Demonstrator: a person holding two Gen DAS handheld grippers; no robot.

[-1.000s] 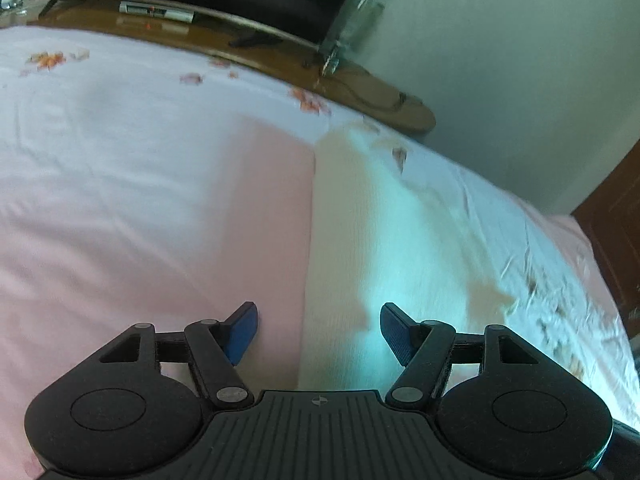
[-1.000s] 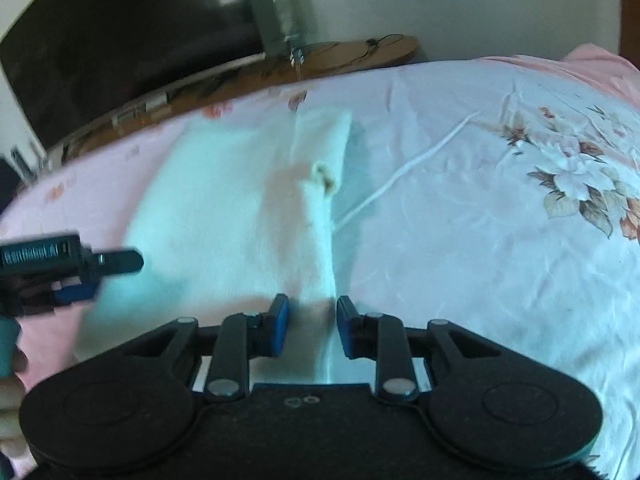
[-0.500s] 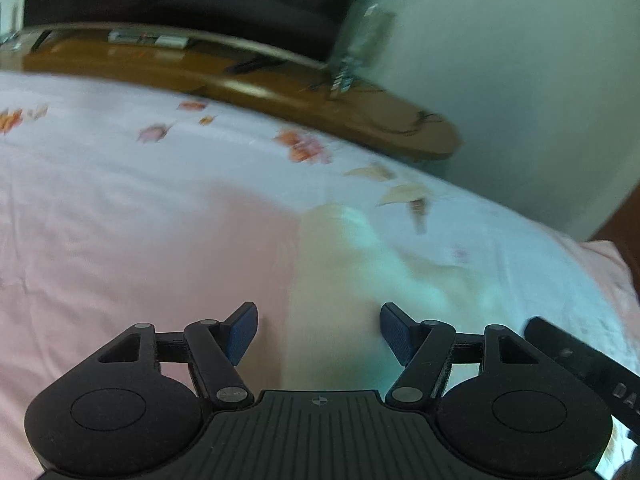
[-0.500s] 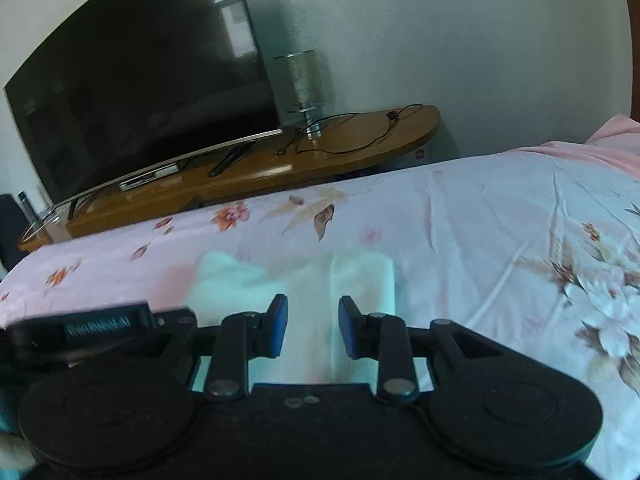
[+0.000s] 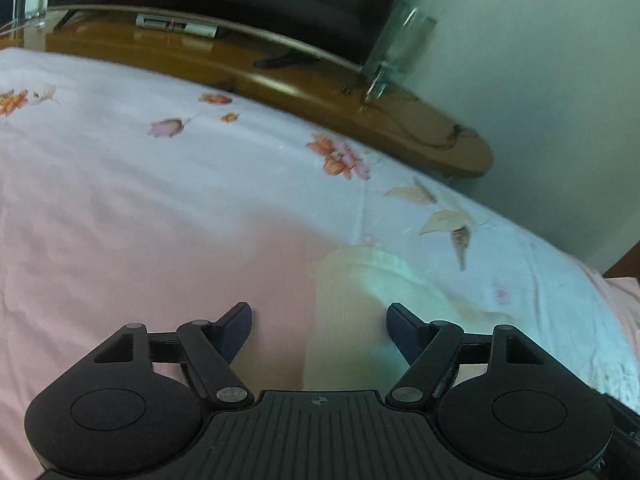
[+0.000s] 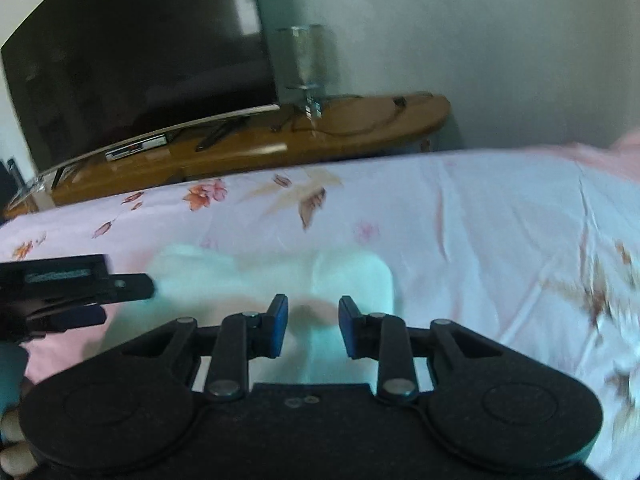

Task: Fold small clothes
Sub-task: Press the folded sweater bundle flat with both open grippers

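Note:
A small pale mint-white garment (image 5: 360,304) lies on the pink floral bedsheet (image 5: 140,216); its left edge runs between my left fingers. My left gripper (image 5: 319,326) is wide open over that edge, holding nothing. In the right wrist view the garment (image 6: 352,276) lies just ahead of my right gripper (image 6: 313,322), whose blue pads stand a little apart with cloth seen between them; nothing is clearly gripped. The left gripper also shows in the right wrist view (image 6: 132,286), at the garment's left side. The near part of the garment is hidden under both tools.
A wooden TV bench (image 6: 256,148) with a large dark television (image 6: 140,52) and a glass lamp (image 6: 306,68) stands beyond the bed's far edge. A grey wall (image 5: 540,80) rises behind. A pink pillow or blanket (image 6: 608,156) lies at the far right.
Both grippers have tilted up and drawn back, so the room comes into view and less garment shows. The right jaws have opened wider. The left jaws stay wide open.

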